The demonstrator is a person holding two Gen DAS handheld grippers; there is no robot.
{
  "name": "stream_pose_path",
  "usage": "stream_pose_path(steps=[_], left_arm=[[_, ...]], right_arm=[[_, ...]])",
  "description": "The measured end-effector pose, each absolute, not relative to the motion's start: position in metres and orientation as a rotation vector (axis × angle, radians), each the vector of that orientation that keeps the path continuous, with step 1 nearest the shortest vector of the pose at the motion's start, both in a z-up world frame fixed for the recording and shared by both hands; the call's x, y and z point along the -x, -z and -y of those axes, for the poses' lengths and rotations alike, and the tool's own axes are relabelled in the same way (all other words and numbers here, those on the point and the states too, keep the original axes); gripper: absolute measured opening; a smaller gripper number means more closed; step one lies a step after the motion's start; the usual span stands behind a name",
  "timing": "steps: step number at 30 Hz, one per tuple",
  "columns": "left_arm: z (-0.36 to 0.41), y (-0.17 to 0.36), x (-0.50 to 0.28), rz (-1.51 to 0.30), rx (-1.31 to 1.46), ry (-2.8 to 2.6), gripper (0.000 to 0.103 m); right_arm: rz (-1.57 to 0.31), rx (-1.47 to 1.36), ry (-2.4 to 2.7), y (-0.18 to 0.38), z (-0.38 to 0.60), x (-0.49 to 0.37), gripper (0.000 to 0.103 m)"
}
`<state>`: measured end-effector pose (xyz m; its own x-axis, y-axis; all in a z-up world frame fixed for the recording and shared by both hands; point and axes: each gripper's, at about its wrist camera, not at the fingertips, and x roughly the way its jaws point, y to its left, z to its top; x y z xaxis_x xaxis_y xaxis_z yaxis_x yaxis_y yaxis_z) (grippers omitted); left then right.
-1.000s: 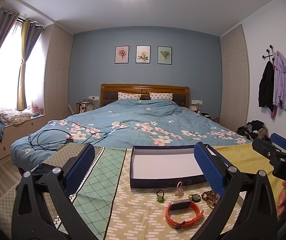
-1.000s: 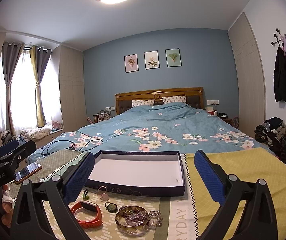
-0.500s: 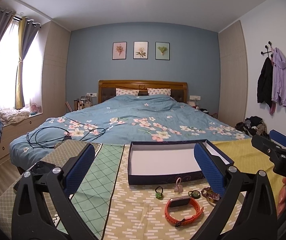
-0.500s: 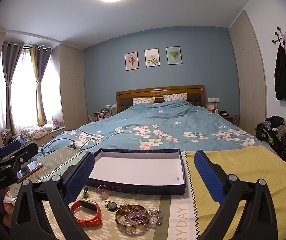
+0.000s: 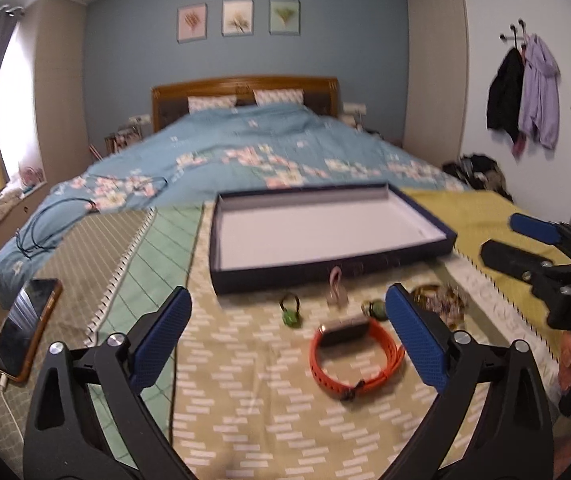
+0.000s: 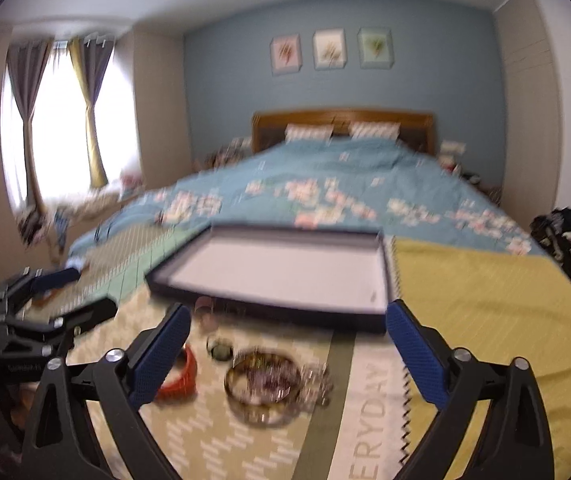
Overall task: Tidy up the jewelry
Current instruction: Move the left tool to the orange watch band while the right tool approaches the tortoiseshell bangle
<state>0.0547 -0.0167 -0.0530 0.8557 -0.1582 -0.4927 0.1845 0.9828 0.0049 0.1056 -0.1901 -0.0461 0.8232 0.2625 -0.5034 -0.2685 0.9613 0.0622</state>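
Left claw [image 5: 287,322]: jaws wide apart, nothing between the pads, hovering above the mat [image 5: 245,420]. Right claw [image 6: 287,338]: jaws spread, nothing gripped; they have just been closing a little, with the bangle [image 6: 263,384] lying on the mat below the gap, untouched.

Left to right in the left wrist view: a phone [image 5: 25,328] lies on the mat's far left, long axis running away from the camera and a cable at its near end. A green ring [image 5: 290,312] sits just ahead of the box [image 5: 325,272]. Next a pale pink piece [image 5: 335,286] stands against the box's near wall. An orange band [image 5: 355,356], looped flat, has its dark face toward the box and its long axis across the view. A small dark-green piece [image 5: 373,307] lies between band and bangle. The bangle, with a tangle of chain inside, is partly hidden by the left claw's right finger.

The box is shallow, dark-walled, white inside, long axis left to right.

Surface: patterned cloth mats, tan, green and yellow, at the foot of a bed [image 5: 265,152] with a blue floral quilt. Three pictures [image 5: 237,18] hang on the blue wall, and coats [image 5: 525,92] hang at right. The right wrist view is blurred.
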Motion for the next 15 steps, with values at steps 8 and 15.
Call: stream_pose_path(steps=[8, 15], left_arm=[[0.029, 0.085, -0.079, -0.652, -0.088, 0.27, 0.074], [0.034, 0.097, -0.089, -0.741, -0.091, 0.322, 0.054]], right_arm=[[-0.738, 0.003, -0.364, 0.074, 0.188, -0.126, 0.03], [-0.832, -0.012, -0.365, 0.085, 0.197, -0.152, 0.012]])
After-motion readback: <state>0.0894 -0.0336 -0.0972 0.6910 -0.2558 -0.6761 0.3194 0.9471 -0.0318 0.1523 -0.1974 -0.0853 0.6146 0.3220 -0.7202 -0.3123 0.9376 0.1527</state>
